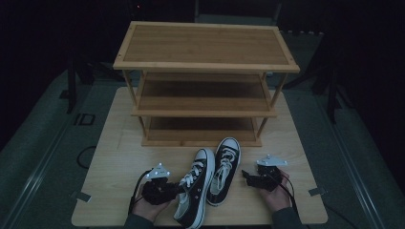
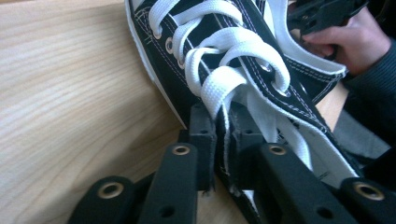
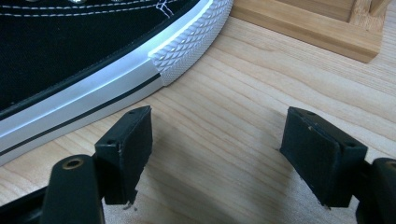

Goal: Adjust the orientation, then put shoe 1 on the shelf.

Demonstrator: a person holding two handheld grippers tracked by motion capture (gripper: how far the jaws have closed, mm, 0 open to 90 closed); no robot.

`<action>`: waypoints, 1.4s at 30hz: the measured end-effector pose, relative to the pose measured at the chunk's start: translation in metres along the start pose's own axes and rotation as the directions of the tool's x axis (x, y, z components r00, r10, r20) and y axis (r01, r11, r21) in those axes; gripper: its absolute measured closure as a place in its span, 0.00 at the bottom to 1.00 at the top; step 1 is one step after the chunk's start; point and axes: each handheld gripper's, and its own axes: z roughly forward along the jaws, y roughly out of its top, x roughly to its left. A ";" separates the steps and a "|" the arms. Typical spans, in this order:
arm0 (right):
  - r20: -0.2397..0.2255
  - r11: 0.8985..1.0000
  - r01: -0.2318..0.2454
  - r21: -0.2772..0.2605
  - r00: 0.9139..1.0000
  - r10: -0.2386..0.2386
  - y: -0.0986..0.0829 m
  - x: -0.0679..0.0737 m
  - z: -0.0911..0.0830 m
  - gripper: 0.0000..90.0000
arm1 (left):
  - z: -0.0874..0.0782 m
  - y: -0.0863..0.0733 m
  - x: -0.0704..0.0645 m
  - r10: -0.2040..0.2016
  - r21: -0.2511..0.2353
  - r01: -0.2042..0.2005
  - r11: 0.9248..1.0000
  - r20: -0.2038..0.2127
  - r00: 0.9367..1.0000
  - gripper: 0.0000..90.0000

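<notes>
Two black canvas sneakers with white laces lie side by side on the wooden table, toes toward the rack. The left sneaker [image 1: 198,183] [image 2: 224,60] has its near-side upper, by the eyelets, pinched between the jaws of my left gripper [image 1: 179,190] [image 2: 223,123], which is shut on it. Beside it lies the right sneaker [image 1: 225,167] [image 3: 70,46]. My right gripper [image 1: 246,177] [image 3: 217,135] rests just right of that sneaker's white rubber sole, low over the table. It is open, and nothing but bare wood lies between its jaws.
A three-shelf bamboo shoe rack [image 1: 205,66] stands at the back of the table [image 1: 119,162]; its base rail [image 3: 317,28] is close ahead of the right gripper. All the shelves are bare. The surroundings are dark floor.
</notes>
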 end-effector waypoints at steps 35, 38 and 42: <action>-0.005 1.000 0.004 -0.001 1.000 -0.004 0.000 -0.001 0.000 0.27 | -0.019 0.000 0.016 -0.134 -0.186 0.126 0.975 -0.035 0.990 0.97; -0.005 1.000 0.004 -0.001 1.000 -0.004 0.000 -0.001 0.000 0.27 | -0.019 0.000 0.015 -0.139 -0.191 0.129 0.973 -0.040 0.990 0.96; -0.007 1.000 0.006 -0.001 1.000 -0.006 0.000 -0.001 0.000 0.27 | -0.022 0.000 0.014 -0.145 -0.207 0.134 0.969 -0.039 0.989 0.97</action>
